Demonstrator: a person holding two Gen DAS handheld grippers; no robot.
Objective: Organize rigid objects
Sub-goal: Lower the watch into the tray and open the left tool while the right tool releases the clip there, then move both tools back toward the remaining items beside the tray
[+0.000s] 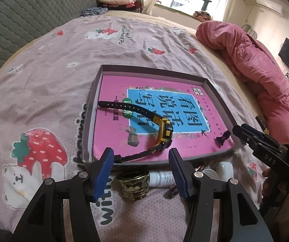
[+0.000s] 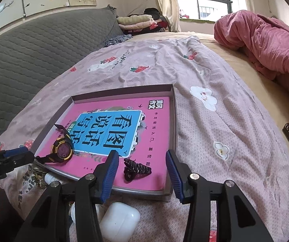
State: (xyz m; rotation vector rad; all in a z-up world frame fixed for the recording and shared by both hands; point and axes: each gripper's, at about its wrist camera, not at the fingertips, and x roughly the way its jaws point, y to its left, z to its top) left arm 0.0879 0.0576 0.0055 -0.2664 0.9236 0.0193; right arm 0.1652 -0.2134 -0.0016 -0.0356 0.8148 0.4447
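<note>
A shallow grey tray point(image 1: 218, 98) point(image 2: 173, 109) lies on the bed with a pink book point(image 1: 114, 92) point(image 2: 156, 121) inside. A black and yellow watch point(image 1: 164, 131) point(image 2: 62, 151) lies on the book. A black hair clip point(image 1: 222, 138) point(image 2: 136, 170) lies near the tray's front edge. My left gripper point(image 1: 141, 161) is open and empty, just in front of the watch strap. My right gripper point(image 2: 141, 167) is open around the hair clip without holding it. A brass jar point(image 1: 133, 185), a white bottle point(image 1: 161, 178) and a white earbud case point(image 2: 120, 220) lie on the bed before the tray.
A pink quilt point(image 1: 255, 60) point(image 2: 265, 44) is heaped at the right. A grey padded headboard point(image 1: 29, 16) point(image 2: 33, 56) runs along the left. Folded clothes point(image 2: 138, 23) sit at the far end. The bedsheet point(image 1: 43, 80) is printed with strawberries.
</note>
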